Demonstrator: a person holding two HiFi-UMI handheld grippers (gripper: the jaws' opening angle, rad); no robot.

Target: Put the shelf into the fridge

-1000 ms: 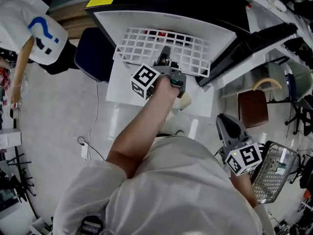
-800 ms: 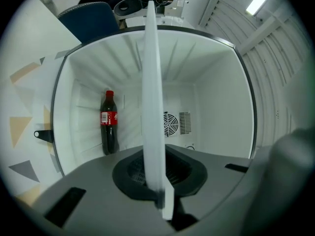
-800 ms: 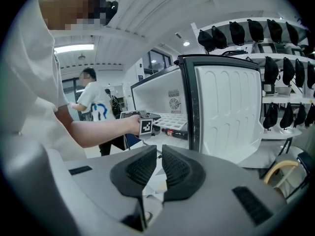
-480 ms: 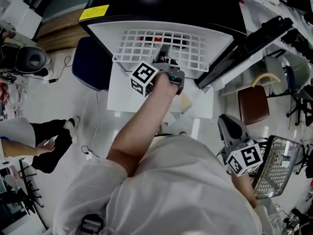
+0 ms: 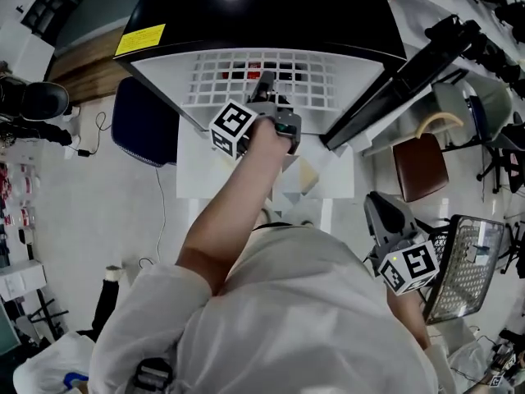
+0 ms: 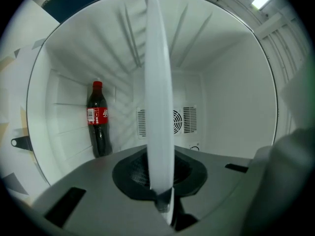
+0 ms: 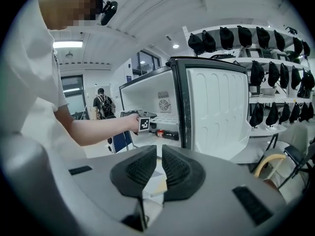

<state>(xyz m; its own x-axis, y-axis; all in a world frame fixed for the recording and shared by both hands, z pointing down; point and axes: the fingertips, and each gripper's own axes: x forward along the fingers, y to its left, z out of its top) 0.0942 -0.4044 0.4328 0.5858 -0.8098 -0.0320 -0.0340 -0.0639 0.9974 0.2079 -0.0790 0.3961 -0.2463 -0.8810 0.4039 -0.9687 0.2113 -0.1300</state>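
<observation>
Since the earlier head view, left gripper [image 5: 265, 87] and shelf [image 5: 316, 76] have shifted toward the top of the frame, deeper into the fridge [image 5: 262, 15]. Its jaws are clamped on the shelf's near edge at mid-width (in the left gripper view the shelf runs edge-on, straight up from the pads). Cola bottle [image 6: 98, 119] stands at the left inside the cavity. Right gripper [image 7: 158, 167], lower right in the head view, has its jaws drawn almost together with nothing between them.
</observation>
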